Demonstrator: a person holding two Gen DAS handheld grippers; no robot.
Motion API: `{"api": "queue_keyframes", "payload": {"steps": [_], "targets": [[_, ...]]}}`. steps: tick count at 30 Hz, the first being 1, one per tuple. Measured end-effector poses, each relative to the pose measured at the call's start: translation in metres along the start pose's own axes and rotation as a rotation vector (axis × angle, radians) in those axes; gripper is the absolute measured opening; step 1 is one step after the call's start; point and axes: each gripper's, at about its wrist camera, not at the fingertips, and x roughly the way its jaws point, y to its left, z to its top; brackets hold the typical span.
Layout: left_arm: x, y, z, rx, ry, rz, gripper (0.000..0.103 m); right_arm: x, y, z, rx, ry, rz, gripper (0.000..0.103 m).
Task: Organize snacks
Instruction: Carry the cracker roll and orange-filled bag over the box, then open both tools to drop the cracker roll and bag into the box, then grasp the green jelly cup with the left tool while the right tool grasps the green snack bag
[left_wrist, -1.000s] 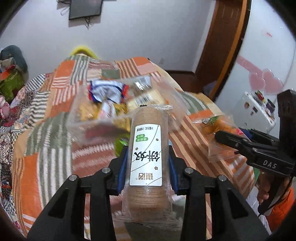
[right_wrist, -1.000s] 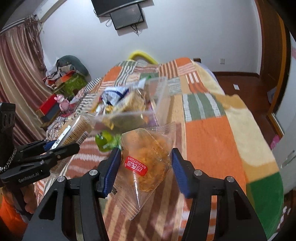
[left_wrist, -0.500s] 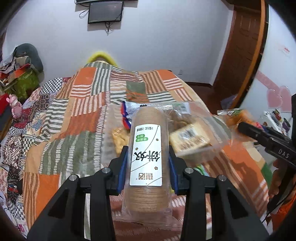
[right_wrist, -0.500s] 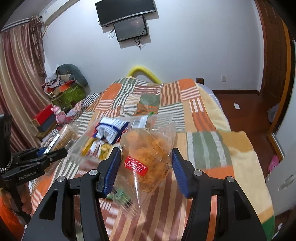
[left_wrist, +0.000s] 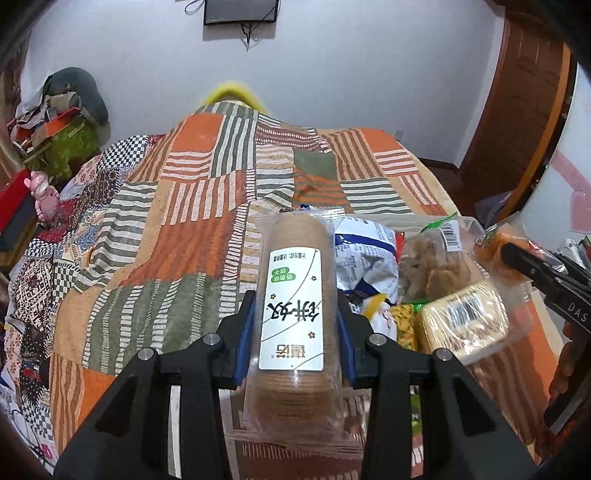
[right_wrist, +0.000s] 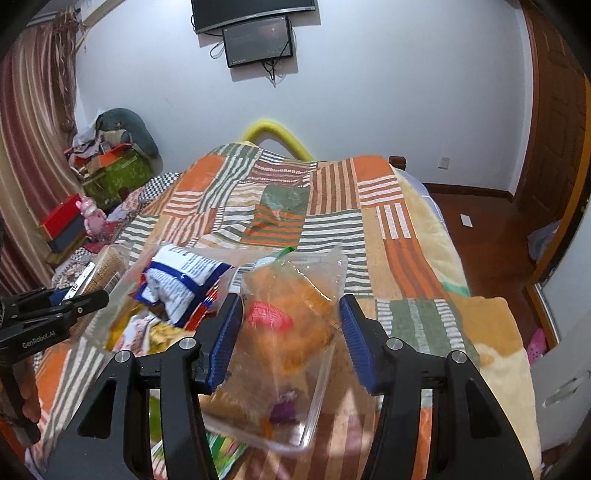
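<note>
Only the left wrist view shows the left gripper (left_wrist: 295, 332) clamped on a clear-wrapped cylindrical sleeve of round brown biscuits (left_wrist: 293, 295). The right view shows the right gripper (right_wrist: 290, 338), fingers spread around a crinkly transparent packet of orange snack (right_wrist: 291, 317), above a clear plastic tub (right_wrist: 314, 417) on the striped patchwork bed (right_wrist: 332, 206); whether they touch the packet is unclear.

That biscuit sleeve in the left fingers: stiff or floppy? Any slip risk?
The biscuit sleeve probably handles stiff: the stacked rounds hold a straight column past the left gripper. The glossy film may slip under the pads. The biscuits are likely brittle, so squeezing harder risks cracking them.
</note>
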Motion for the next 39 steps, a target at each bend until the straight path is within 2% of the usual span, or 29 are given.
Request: {"api": "queue_keyframes", "payload": {"steps": [11,16,18,20,25,30,39], "targets": [[0.018,-0.004,0.001,0.024,0.003,0.029,0.04,0.01,-0.005,0.001,0.008,0.026,0.018,0.049],[0.016,-0.008,-0.001,0.056,0.006,0.04,0.042,0.014,0.012,-0.006,-0.085,0.041,-0.046,0.049],[0.012,-0.01,-0.002,0.073,0.005,0.048,0.043,0.012,0.016,-0.006,-0.112,0.048,-0.058,0.051],[0.005,-0.013,-0.002,0.082,-0.007,0.046,0.048,0.01,0.016,-0.006,-0.116,0.051,-0.064,0.052],[-0.024,-0.017,-0.005,0.095,-0.066,0.027,0.062,-0.001,0.01,-0.005,-0.09,0.052,-0.033,0.056],[-0.047,-0.02,-0.012,0.11,-0.092,0.008,0.064,-0.019,0.011,-0.006,-0.088,0.029,-0.008,0.065],[-0.071,-0.017,-0.041,0.11,-0.085,-0.026,0.068,-0.043,0.014,-0.033,-0.047,0.05,0.081,0.069]]}}
